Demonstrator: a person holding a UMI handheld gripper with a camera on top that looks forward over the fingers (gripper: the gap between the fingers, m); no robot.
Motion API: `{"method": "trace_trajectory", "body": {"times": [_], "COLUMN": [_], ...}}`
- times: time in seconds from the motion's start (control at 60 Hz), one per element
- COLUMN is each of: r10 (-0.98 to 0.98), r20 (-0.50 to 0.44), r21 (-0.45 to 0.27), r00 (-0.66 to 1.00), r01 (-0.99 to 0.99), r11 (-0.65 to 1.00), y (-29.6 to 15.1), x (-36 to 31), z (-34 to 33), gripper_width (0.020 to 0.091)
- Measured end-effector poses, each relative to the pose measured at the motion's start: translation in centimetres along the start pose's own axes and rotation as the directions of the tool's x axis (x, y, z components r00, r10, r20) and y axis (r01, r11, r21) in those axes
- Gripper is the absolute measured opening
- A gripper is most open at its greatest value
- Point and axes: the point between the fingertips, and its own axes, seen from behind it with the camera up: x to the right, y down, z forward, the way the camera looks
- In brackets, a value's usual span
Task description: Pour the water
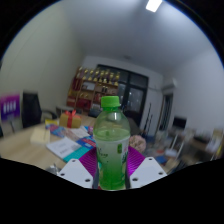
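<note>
A clear plastic bottle [112, 145] with a green cap and green label stands upright between my gripper's [112, 172] two fingers. Both purple pads [89, 162] press against its sides, so the gripper is shut on the bottle. The bottle holds greenish liquid up to about its shoulder. It appears lifted above the table, with its base hidden low between the fingers. No cup or other vessel for the water shows in this view.
A cluttered table [35, 145] with papers, boxes and small items lies beyond and to the left. A dark chair [32, 108] stands at the far left. Shelves with goods [98, 88] line the back wall beside dark windows. More desks [185, 140] sit at the right.
</note>
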Motion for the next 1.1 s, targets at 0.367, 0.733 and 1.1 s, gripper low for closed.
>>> {"method": "trace_trajectory", "body": {"times": [0.367, 0.733, 1.1], "r10": [0.259, 0.262, 0.259], "r20": [0.055, 0.03, 0.028], "r21": [-0.062, -0.073, -0.103], "r00": [0.964, 0.965, 0.966], "r01": [-0.256, -0.259, -0.255], "r11": [0.965, 0.963, 0.961], "y": [8.1, 9.7, 7.2], "x": [-0.5, 0.1, 1.5], "z": [2.1, 1.9, -7.3], "gripper_width": [0.0361, 0.0479, 0.0837]}}
